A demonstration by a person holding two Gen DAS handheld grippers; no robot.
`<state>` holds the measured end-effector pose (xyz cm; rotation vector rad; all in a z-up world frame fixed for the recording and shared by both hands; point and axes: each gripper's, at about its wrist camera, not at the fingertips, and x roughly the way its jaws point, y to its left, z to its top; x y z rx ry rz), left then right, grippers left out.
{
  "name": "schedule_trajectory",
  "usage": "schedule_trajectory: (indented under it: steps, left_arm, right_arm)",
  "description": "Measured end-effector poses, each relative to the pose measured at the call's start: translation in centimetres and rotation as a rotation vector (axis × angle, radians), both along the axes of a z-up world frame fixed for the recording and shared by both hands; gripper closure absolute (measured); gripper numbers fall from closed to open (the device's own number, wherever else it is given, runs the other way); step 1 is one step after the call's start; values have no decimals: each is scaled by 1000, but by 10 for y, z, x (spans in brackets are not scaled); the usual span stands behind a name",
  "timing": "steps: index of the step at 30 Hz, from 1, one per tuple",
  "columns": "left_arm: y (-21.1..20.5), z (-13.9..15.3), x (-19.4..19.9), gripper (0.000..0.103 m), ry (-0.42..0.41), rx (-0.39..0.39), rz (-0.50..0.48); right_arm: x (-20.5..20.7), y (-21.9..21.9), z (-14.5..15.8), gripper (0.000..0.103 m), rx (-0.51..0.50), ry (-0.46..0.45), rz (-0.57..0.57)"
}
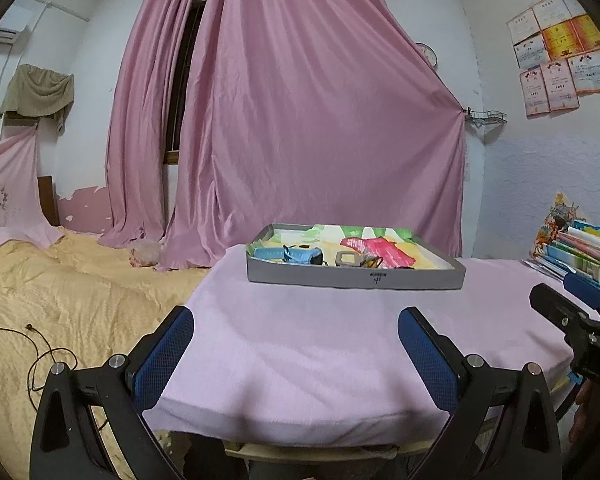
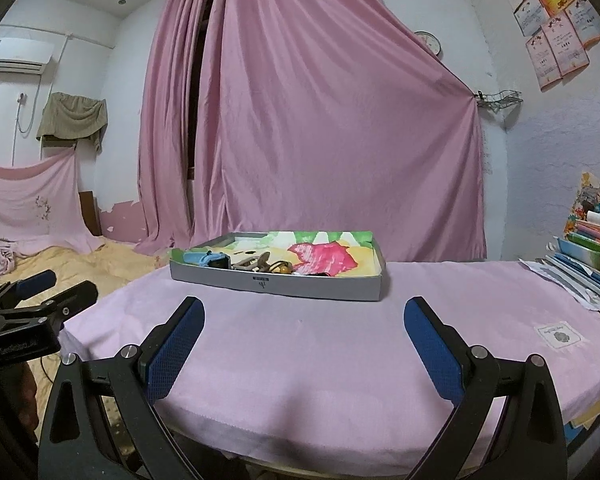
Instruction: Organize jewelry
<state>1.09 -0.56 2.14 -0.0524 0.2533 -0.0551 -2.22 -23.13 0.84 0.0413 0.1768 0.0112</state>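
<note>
Both grippers report the same condition: left gripper (image 1: 296, 344) low in its own frame, jaws spread wide, nothing between the blue pads (image 1: 164, 356); right gripper (image 2: 304, 340) likewise wide apart and empty. Each shows at the edge of the other's view, the right one at the right border of the left wrist view, the left one at the left border of the right wrist view, and both are well short of the work. I note the tray (image 1: 356, 278) at centre frame, resting on the pink cloth (image 1: 300, 344) that covers the table, towards its far side in front of the curtain (image 1: 308, 120). Inside it, on a painted liner, the items lie bunched along the near wall: a blue watch (image 1: 296, 255) at the left, a small square-framed piece (image 1: 347, 258) beside it, and a dark tangle (image 1: 370, 263) that I judge to be chains or beads, though it is too small to tell apart. Nothing lies on the cloth outside the tray. My judgement: the task is at its start. No piece is gripped or visibly sorted. All remains: reach in, pick each piece, separate the tangle, lay the pieces out in order.
</note>
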Motion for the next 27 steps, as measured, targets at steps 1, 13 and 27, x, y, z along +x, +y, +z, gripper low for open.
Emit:
schedule_trajectory:
  steps: [1, 13, 27]
  left_arm:
    - [1, -1, -1, 1, 3, -2, 0]
    - [4, -2, -2, 1, 18, -8, 7]
    - [5, -1, -2, 1, 19, -7, 8]
  right_arm:
    - [0, -2, -1, 5, 1, 4, -2]
    - [3, 0, -5, 5, -4, 37, -5]
    - [6, 2, -4, 5, -8, 44, -7]
